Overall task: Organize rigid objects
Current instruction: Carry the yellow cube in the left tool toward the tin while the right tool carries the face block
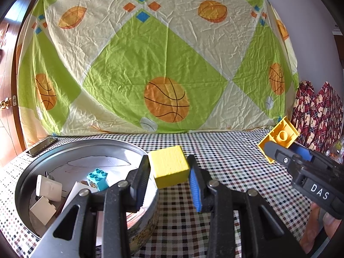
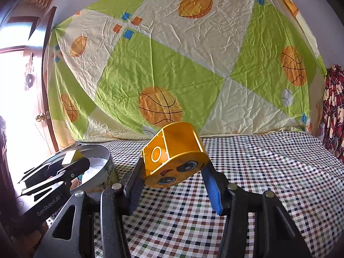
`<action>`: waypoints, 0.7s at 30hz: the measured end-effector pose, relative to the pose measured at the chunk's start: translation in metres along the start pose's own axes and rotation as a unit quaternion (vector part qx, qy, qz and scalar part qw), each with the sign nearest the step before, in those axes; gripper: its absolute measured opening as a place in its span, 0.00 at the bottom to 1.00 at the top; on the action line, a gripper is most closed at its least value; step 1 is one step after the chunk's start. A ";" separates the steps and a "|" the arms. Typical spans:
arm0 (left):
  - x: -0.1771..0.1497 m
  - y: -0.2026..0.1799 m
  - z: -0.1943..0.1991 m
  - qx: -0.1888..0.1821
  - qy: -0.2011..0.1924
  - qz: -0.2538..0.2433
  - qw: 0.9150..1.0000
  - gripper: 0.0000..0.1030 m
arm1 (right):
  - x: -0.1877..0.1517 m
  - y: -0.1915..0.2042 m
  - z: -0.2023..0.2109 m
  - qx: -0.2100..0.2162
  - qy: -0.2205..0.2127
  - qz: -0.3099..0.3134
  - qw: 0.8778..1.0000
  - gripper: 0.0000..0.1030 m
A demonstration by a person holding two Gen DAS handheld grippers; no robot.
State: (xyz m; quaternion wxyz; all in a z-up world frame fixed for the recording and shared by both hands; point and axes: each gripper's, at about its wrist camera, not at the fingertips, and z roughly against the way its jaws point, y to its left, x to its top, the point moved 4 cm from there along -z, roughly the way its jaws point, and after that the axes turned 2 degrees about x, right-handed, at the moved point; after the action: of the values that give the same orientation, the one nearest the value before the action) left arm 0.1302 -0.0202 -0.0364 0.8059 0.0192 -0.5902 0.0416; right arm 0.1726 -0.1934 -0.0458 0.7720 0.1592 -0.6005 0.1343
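Item one, leftmost: round metal tin (image 1: 137,150), shallow, with a printed outer wall, standing on the checked tablecloth (image 1: 232,150) to the left of and partly under the left gripper (image 1: 169,167). Its contents lie left of that gripper's left finger: a teal studded brick (image 1: 97,178) and several white blocks (image 1: 48,188), all resting on the tin floor. A dark flat device (image 1: 42,146) lies on the cloth beyond the tin's far left rim. Item two: the left gripper, jaws narrowly apart and pressed on opposite faces of a pale yellow cube (image 1: 168,167), which is lifted clear of the cloth, just right of the tin's near rim. Item three: the right gripper (image 2: 173,171), off to the right of the left one and held higher, jaws set somewhat wider and clamped on an orange-yellow hollow brick (image 2: 172,152); the brick is tilted, its open underside with a round tube facing left, and a printed cartoon face on the side turned toward the camera. It is held above the cloth, well right of the tin. Backdrop: a hanging sheet (image 1: 163,49) in green and cream with basketball prints, behind both grippers; red patterned fabric (image 1: 318,116) at far right.
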 end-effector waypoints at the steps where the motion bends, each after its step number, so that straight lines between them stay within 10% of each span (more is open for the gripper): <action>1: 0.000 0.001 0.001 0.000 0.000 0.001 1.000 0.33 | 0.000 0.001 0.000 0.001 0.000 0.002 1.000 0.53; 21: -0.001 0.022 0.010 0.003 -0.003 0.027 1.000 0.33 | -0.005 0.029 -0.009 0.020 0.009 0.009 1.000 0.53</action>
State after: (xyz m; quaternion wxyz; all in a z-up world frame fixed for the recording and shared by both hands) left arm 0.1188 0.0012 -0.0349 0.8026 0.0063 -0.5930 0.0650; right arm 0.1680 -0.1634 -0.0500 0.7730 0.1679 -0.5920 0.1545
